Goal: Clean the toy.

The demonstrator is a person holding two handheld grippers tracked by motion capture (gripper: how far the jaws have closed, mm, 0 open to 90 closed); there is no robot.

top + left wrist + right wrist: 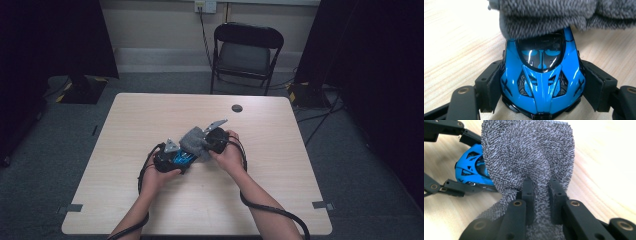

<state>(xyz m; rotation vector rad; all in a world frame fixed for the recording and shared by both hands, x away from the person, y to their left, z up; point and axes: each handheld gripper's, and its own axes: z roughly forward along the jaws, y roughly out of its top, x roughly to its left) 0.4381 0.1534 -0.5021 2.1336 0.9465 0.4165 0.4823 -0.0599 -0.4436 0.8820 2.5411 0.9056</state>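
In the high view, 2 forearms came in from the bottom edge, each trailing a black cable. Near the middle of the frame the left tool [176, 159] and the right tool [204, 145] met over the light wooden table [150, 120].

In the left gripper view, the left tool [541, 85] was clamped on a glossy blue toy car [541, 82]: its 2 black pads pressed against the car's flanks at lower left and lower right of the frame, and the car filled the centre. The car had a dark windscreen and black vents; no brand, label or writing could be read on it. Its far end, at the top of the frame, lay under a grey fluffy cloth [544, 17], which touched the windscreen's upper edge.

In the right gripper view, the right tool [541, 195] was closed tight on the grey fluffy cloth [529, 157], a fold of it pinched between the 2 black jaws at lower centre. The rest of the cloth spread upward across the middle of the frame. At the left, behind the cloth, the blue toy car [470, 168] sat partly covered, flanked by the other tool's black arms.

Farther off in the high view, a small dark round disc [237, 108] lay near the table's far edge. Beyond the table stood a black folding chair [246, 52], with a wall socket [205, 6] at the top edge.
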